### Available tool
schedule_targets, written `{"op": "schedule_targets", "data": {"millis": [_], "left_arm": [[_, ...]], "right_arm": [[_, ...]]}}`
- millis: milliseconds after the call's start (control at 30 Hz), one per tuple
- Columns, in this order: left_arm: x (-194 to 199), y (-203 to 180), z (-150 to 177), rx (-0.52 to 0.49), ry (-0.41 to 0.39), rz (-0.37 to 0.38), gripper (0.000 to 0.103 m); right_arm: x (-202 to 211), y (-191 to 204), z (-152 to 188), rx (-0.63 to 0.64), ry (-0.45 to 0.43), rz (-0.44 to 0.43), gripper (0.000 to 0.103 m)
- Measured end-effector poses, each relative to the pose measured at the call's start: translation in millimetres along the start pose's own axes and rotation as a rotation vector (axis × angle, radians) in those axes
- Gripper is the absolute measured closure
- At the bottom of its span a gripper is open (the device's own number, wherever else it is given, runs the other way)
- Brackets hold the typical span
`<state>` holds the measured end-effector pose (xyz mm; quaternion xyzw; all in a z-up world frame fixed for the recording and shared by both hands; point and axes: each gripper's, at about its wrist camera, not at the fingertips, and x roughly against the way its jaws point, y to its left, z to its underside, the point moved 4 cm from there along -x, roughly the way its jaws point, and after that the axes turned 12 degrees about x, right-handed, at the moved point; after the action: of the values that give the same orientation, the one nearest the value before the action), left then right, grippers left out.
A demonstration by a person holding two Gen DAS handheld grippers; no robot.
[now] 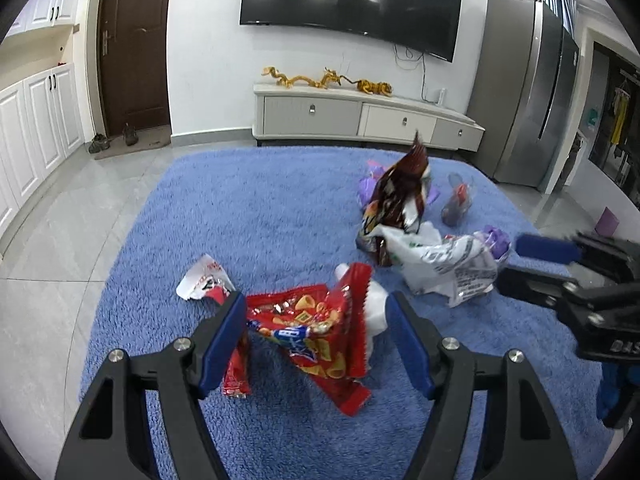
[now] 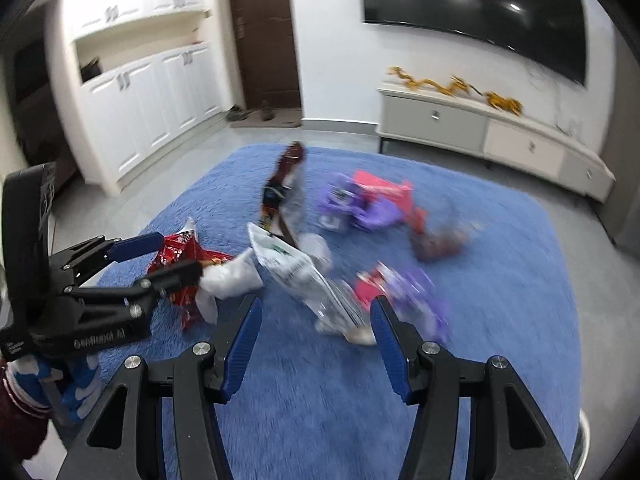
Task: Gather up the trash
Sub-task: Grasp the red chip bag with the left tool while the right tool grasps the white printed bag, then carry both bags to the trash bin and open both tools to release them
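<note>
L gripper is angling down w/ jaws spread, straddling but not pinching the red snack wrapper lying on the blue rug. R gripper is tilting down too, jaws apart w/ the white printed bag loose btwn them. Farther back, dark and purple wrappers are sitting mid-rug, w/ TV stand and TV lining the wall.

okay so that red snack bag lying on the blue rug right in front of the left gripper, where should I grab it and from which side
Grip the red snack bag at its raised, crumpled middle fold, coming down from above and the near side with the left gripper. The bag is puckered up off the blue rug there, so the open jaws, already on either side of it, can probably close on foil rather than carpet. Its flat lower edge offers less to pinch.
</note>
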<state>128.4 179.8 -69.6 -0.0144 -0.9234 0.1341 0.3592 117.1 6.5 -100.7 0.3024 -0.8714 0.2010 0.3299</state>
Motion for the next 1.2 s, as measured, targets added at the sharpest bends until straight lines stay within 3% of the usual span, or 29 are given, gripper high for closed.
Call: {"op": "schedule_targets", "data": {"millis": [100, 133, 167, 233, 333, 600, 767, 1000, 1200], "left_arm": [[-3.3, 3.7, 4.7, 0.0, 0.016, 0.002, 0.035], [-3.7, 5.1, 5.5, -0.001, 0.02, 0.005, 0.042], [-4.6, 5.7, 6.9, -0.002, 0.03, 0.014, 0.046], [-5.9, 7.8, 9.8, 0.006, 0.05, 0.027, 0.07], [-1.8, 7.8, 11.1, 0.003, 0.05, 0.026, 0.083], [37.9, -2.7, 8.6, -0.011, -0.01, 0.043, 0.088], [66.9, -17.6, 4.5, -0.025, -0.046, 0.06, 0.088], [87.5, -70.9, 2.8, -0.087, -0.064, 0.108, 0.088], [76.9, -137.7, 7.8, -0.164, -0.017, 0.199, 0.088]], "right_arm": [[-24.2, 2.4, -6.0, 0.036, 0.032, 0.009, 0.049], [-30.3, 2.0, -5.7, 0.039, 0.045, 0.007, 0.05], [-34.2, 1.6, -4.4, 0.042, 0.054, 0.005, 0.059], [-39.3, 2.7, -1.1, 0.048, 0.066, 0.002, 0.07], [-23.6, -4.8, 5.2, 0.005, 0.024, -0.047, 0.092], [31.8, -15.9, 13.2, -0.074, -0.095, -0.143, 0.096], [74.7, -27.0, 23.6, -0.105, -0.164, -0.135, 0.096], [139.1, -68.2, 56.2, -0.191, -0.235, -0.028, 0.096], [182.2, -118.8, 111.0, -0.305, -0.21, 0.123, 0.096]]}}
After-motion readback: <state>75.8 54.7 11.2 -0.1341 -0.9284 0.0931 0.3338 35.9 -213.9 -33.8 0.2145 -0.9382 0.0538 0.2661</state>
